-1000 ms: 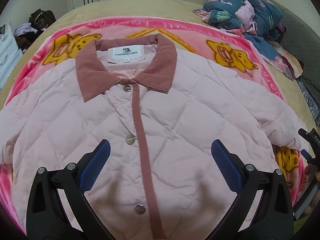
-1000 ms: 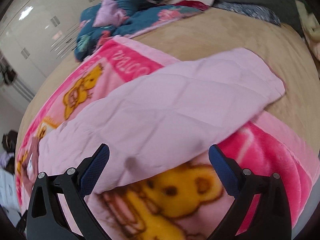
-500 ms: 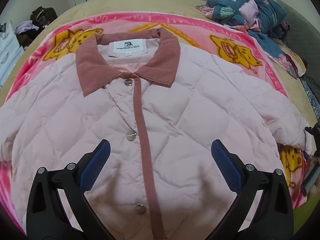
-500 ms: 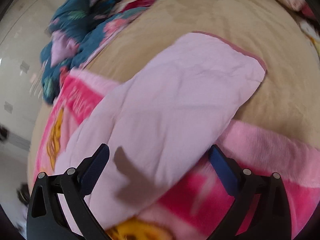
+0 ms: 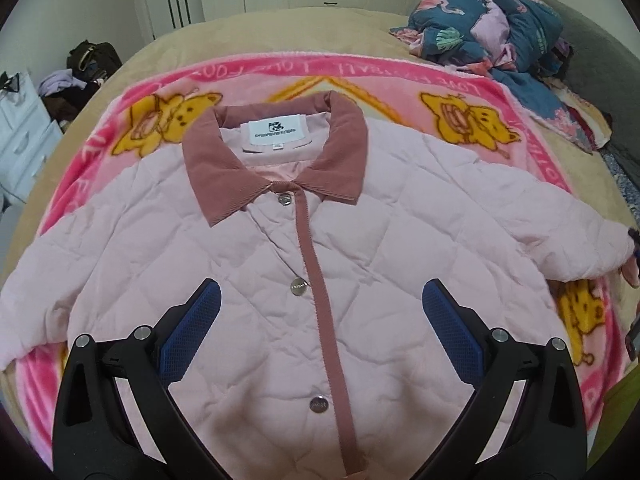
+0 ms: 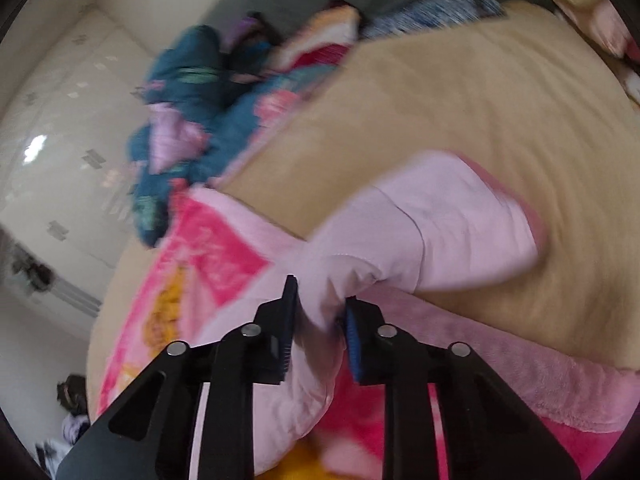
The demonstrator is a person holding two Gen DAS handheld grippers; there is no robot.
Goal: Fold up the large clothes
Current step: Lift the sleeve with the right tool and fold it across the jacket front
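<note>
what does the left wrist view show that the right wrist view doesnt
Only the left wrist view: the jacket's collar, white label, snap buttons, and the open left gripper above its front. Only the right wrist view: the right gripper shut on the sleeve, cuff out over the tan bedspread. Both: the pink jacket, cartoon blanket and blue bedding pile.
</note>
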